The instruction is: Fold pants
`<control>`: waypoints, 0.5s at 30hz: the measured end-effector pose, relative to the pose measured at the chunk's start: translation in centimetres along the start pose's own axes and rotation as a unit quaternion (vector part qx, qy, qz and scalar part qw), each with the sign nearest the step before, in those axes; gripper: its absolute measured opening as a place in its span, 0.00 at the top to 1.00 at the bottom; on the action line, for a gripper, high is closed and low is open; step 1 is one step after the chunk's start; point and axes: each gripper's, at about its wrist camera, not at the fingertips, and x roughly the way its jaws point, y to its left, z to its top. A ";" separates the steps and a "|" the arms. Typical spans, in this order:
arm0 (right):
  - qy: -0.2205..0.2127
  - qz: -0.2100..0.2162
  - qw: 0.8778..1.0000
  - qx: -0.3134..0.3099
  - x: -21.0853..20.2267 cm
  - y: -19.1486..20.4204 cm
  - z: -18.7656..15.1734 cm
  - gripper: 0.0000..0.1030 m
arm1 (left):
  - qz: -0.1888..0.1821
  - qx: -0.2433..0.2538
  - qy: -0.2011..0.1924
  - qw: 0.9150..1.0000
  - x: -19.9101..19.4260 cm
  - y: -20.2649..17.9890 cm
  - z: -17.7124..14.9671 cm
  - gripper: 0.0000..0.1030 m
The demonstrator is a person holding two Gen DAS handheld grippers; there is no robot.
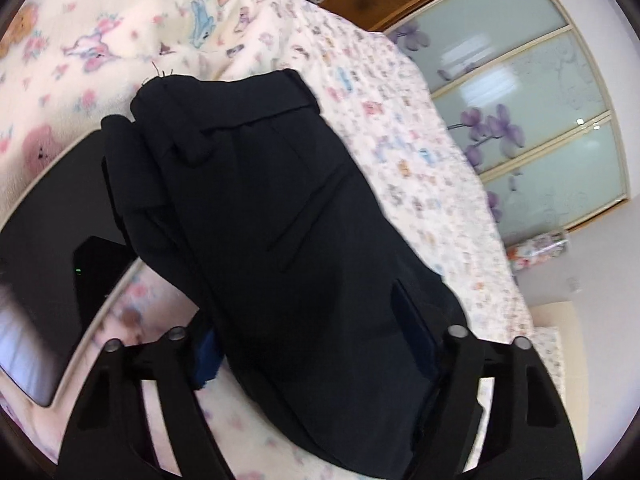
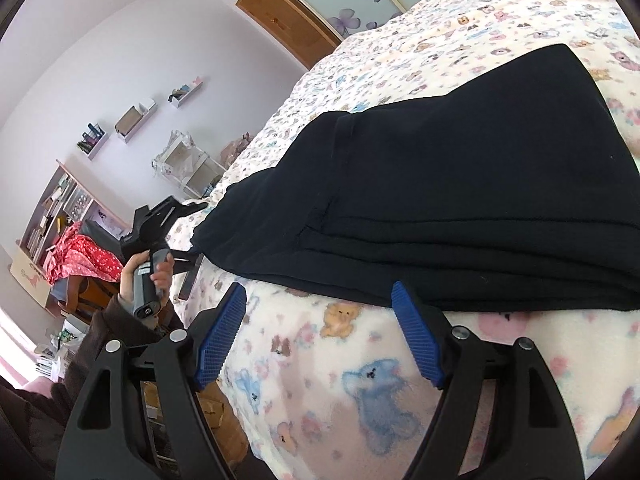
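Black pants (image 1: 280, 216) lie folded in several layers on a bed with a cartoon-animal blanket (image 1: 100, 40). In the left wrist view the pants drape over the space between my left gripper's fingers; my left gripper (image 1: 316, 352) has its blue pads (image 1: 208, 360) wide apart with the cloth lying over them, not pinched. In the right wrist view the folded pants (image 2: 460, 184) lie just ahead of my right gripper (image 2: 320, 336), which is open and empty over the blanket (image 2: 360, 400). The left gripper (image 2: 160, 220) shows there at the pants' far end, held by a hand.
A dark tablet-like slab (image 1: 52, 260) lies on the bed left of the pants. Wardrobe doors with purple flowers (image 1: 520, 120) stand beyond the bed. Shelves, a desk and red cloth (image 2: 80, 256) are off the bed's side.
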 end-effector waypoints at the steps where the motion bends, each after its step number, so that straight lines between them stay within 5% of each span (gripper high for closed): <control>1: 0.001 0.001 1.000 -0.002 0.0 0.1 0.0 0.25 | 0.006 -0.002 -0.002 1.000 0.2 0.0 0.1 0.34; 6: -0.014 0.015 1.000 -0.001 -0.4 -0.2 -0.3 0.25 | 0.042 -0.015 -0.017 0.999 0.3 0.2 0.2 0.69; 12: -0.083 0.023 0.996 0.014 -3.5 -1.8 -0.1 0.25 | 0.112 0.047 -0.045 0.992 -0.6 -3.8 0.2 0.82; 15: -0.133 0.026 0.989 0.054 -5.7 -3.7 0.3 0.20 | 0.151 0.144 -0.084 0.974 -1.4 -9.4 -0.8 0.84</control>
